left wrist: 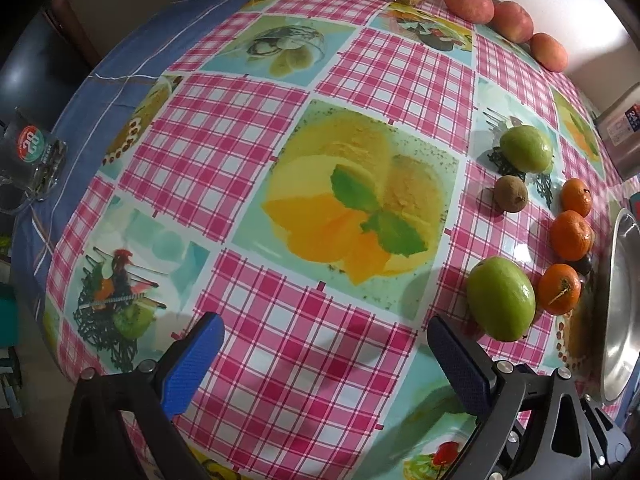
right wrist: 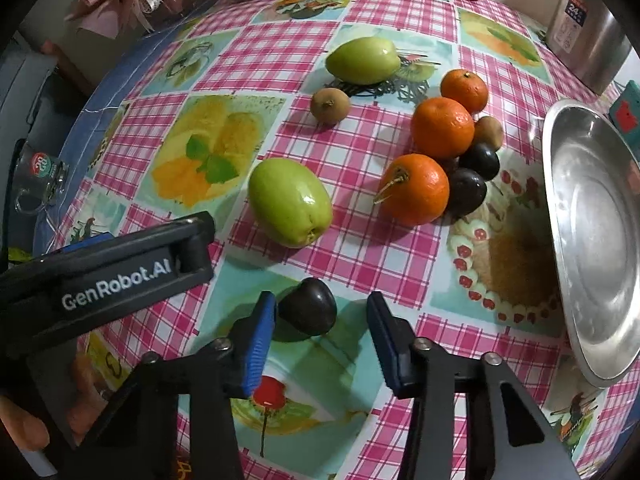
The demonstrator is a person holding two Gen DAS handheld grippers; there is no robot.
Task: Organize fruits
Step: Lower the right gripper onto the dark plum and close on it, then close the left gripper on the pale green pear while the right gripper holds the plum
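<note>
Checked tablecloth (right wrist: pixel 360 248) carries scattered fruit beside a steel tray (right wrist: pixel 592 240). Right gripper (right wrist: pixel 322 318) brackets a dark plum (right wrist: pixel 308 306); its right pad stands clear, jaws unclamped. Left gripper (left wrist: pixel 324 344) hangs spread wide, empty.

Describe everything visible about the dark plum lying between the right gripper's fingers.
The dark plum is small, roundish and deep purple-black with a smooth, faintly glossy skin. It lies on the tablecloth, apart from the other fruit. It sits between the blue pads of the right gripper, right against the left-hand pad; a clear gap separates it from the other pad, so it is not clamped. It looks whole and unmarked; its underside is hidden.
</note>
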